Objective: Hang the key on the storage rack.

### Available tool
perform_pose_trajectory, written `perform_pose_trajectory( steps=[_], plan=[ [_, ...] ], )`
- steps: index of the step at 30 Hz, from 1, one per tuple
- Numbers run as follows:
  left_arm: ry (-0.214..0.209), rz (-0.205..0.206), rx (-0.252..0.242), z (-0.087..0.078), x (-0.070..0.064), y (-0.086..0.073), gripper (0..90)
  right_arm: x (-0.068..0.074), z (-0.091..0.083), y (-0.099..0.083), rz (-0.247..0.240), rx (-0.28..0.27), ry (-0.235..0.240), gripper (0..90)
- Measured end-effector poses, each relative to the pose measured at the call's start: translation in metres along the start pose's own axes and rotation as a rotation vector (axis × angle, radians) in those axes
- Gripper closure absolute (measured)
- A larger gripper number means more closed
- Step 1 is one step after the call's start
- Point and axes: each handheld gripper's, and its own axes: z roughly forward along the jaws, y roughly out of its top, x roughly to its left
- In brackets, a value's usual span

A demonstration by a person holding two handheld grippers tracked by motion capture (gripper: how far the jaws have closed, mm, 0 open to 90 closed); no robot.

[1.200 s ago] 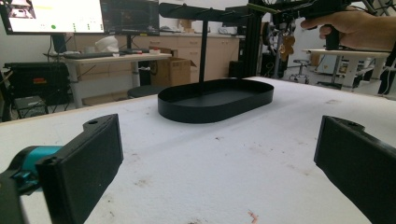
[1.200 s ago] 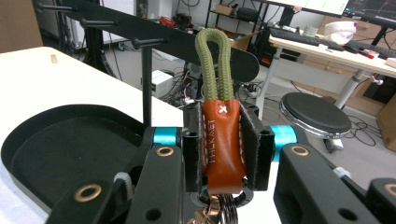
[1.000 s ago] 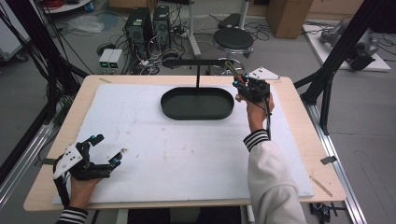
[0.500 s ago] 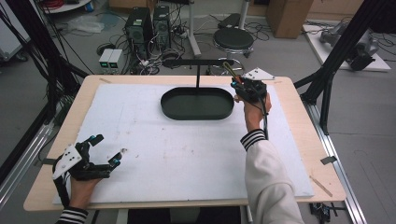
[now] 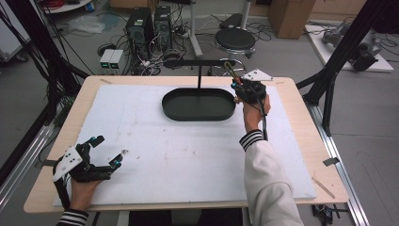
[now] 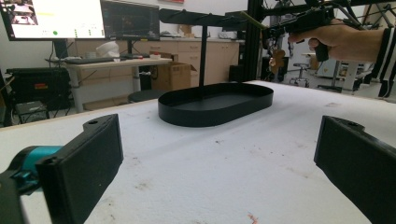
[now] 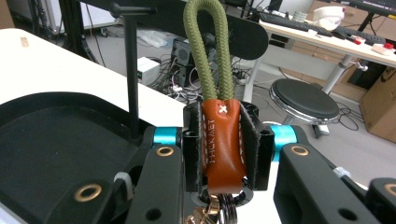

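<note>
- There's one keychain (image 7: 223, 144) here: a brown leather tab with an olive green cord loop (image 7: 208, 51) on top and metal key rings hanging at the bottom.
- The right gripper (image 7: 223, 149) has its fingers pinching the leather tab from both sides, so it's clamped tight on it.
- In the right gripper view the keychain's long axis runs pretty much straight up and down, loop end pointing up, rings down.
- In the high view the right gripper (image 5: 248, 89) is held up by the far right end of the tray, and the green loop (image 5: 229, 68) pokes out toward the black bar of the stand (image 5: 199, 62).
- One black oval tray (image 5: 198, 104) sits on the white mat (image 5: 188, 155) toward the far side of the counter (image 5: 301, 117), long axis running left to right. A single post comes up out of it and carries the crossbar.
- The left gripper (image 5: 101, 153) is down at the near left corner of the mat, well apart from the tray, with its fingers spread wide and nothing between them. The left gripper view shows the same wide gap, pointing toward the tray (image 6: 215, 102).
- Two grippers, one tray, one stand, one keychain.
- Behind the counter there's a round black stool (image 5: 235, 38).
</note>
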Motion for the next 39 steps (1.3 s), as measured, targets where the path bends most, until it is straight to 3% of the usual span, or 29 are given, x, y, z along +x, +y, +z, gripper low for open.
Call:
perform_pose_trajectory(
  steps=[20, 39],
  plan=[
    [0.001, -0.001, -0.001, 0.0, 0.0, 0.0, 1.7, 0.0, 0.019, -0.012, 0.062, 0.023, -0.032, 72.8],
    [0.001, 0.004, -0.002, 0.0, 0.0, 0.0, 1.7, 0.003, 0.041, -0.021, 0.107, 0.046, 0.011, 72.8]
  ],
)
